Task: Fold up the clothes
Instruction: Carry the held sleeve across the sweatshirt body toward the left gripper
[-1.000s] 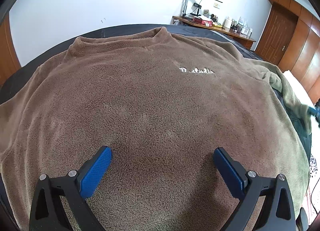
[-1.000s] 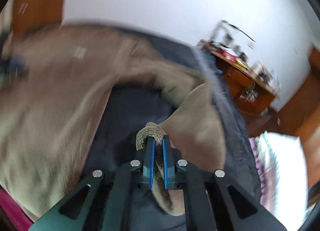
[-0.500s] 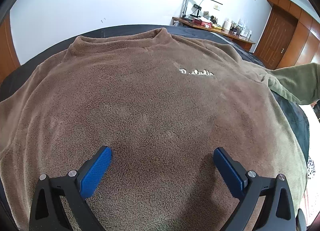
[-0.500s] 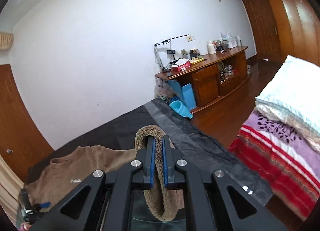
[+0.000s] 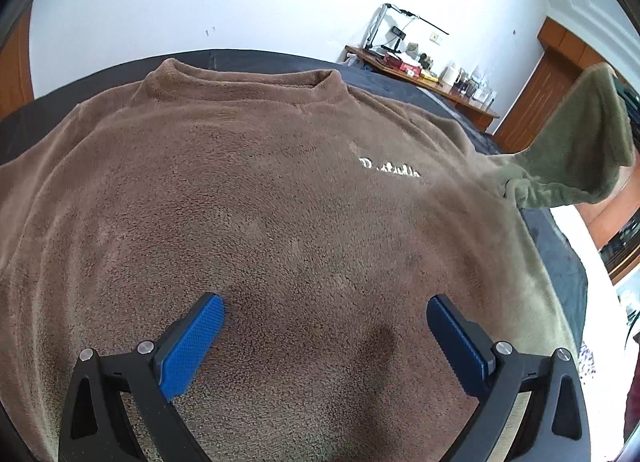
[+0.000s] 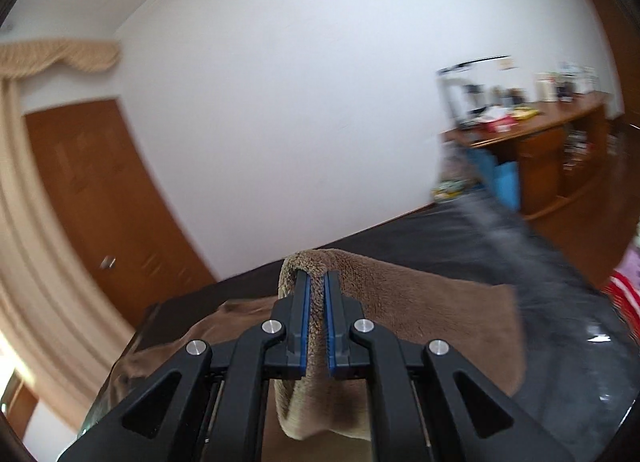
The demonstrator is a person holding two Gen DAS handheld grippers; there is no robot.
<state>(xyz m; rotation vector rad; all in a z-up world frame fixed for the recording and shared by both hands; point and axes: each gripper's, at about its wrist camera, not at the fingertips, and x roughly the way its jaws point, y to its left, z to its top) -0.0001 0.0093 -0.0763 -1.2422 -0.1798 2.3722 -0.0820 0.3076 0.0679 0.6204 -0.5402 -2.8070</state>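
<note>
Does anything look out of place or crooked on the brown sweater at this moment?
Only one thing: the sleeve on the right of the left wrist view is lifted off the bed, pinched in the right gripper. The sweater otherwise lies flat, with no damage visible.

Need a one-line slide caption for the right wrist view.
Right tongs shut on the cuff of a brown fleece sweater, lifting the sleeve above the dark bed cover.

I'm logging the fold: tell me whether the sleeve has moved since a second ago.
Yes. The sleeve has risen off the bed, now hanging level with the desk, clamped in the right gripper.
</note>
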